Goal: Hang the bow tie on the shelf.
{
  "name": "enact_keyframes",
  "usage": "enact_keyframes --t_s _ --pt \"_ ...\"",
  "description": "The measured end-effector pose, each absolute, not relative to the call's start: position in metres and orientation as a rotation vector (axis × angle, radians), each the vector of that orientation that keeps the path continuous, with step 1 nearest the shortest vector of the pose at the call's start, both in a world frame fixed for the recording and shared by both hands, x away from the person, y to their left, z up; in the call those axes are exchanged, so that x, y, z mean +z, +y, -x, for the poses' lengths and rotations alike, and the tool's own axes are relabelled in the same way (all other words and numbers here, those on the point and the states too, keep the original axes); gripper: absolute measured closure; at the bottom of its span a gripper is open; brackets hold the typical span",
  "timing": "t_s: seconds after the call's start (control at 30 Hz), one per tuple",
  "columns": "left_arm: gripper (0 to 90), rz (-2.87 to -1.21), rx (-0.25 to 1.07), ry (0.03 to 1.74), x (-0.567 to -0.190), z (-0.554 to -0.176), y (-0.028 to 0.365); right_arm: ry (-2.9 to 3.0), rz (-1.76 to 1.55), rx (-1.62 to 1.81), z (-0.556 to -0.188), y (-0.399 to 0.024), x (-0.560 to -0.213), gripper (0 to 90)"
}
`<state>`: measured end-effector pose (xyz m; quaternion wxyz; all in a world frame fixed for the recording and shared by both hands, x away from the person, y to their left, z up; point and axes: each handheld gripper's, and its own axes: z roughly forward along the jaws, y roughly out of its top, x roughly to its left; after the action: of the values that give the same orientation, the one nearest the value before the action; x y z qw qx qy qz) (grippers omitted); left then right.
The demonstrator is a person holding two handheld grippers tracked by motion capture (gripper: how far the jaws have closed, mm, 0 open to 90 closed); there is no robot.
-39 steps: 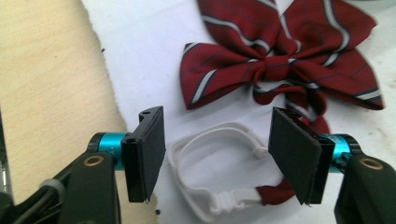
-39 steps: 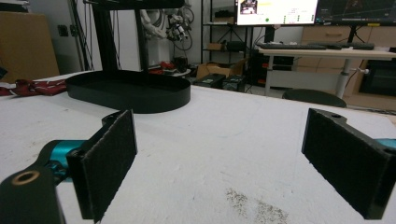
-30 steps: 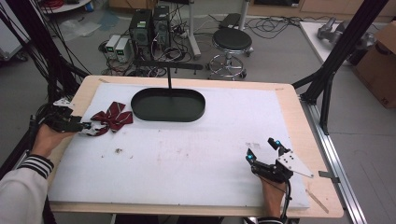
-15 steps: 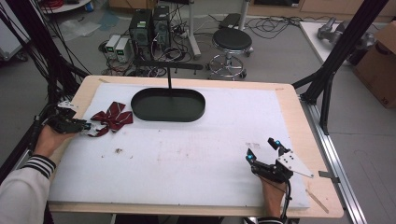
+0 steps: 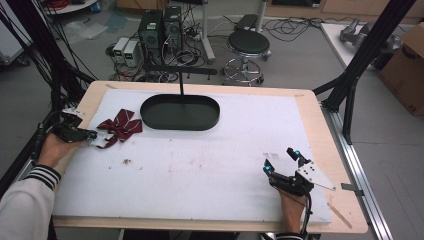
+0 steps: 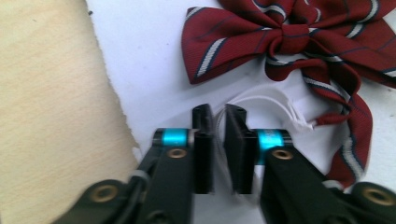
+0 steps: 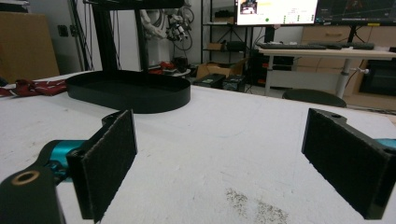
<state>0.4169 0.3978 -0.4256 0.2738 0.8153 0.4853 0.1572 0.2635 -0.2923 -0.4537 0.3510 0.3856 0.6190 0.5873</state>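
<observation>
Two grippers, one bow. Your left gripper (image 6: 218, 140) has just been closing and now pinches the thin white elastic strap (image 6: 261, 100) of the dark red striped fabric bow tie (image 6: 299, 39), at the left edge of the white foam table cover (image 5: 210, 170). From these jaws the bow lies straight ahead and slightly to the right, its long axis crossing your line of reach; one tail trails back beside the right-hand jaw. Whether the pads catch more than a single strand of the strap is hard to tell. Your right gripper (image 5: 282, 160) rests well apart at the near right, jaws wide and empty. Beyond the bow stands the black oval tray (image 5: 180, 112).
</observation>
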Motion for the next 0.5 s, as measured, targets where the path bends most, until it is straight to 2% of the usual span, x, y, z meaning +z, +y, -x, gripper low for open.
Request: enact_keyframes --t_s 0.1,0.5 --pt "86.5 -2.197 0.415 1.304 -0.4252 -0.4167 0.3968 1.603 -0.999 1.522 -0.2636 -0.2925 -0.4537 9.4" --pt "87.2 -2.155 0.432 1.287 -0.4209 -0.4109 0.396 1.602 -0.998 1.522 -0.2635 -0.2923 -0.4537 9.4"
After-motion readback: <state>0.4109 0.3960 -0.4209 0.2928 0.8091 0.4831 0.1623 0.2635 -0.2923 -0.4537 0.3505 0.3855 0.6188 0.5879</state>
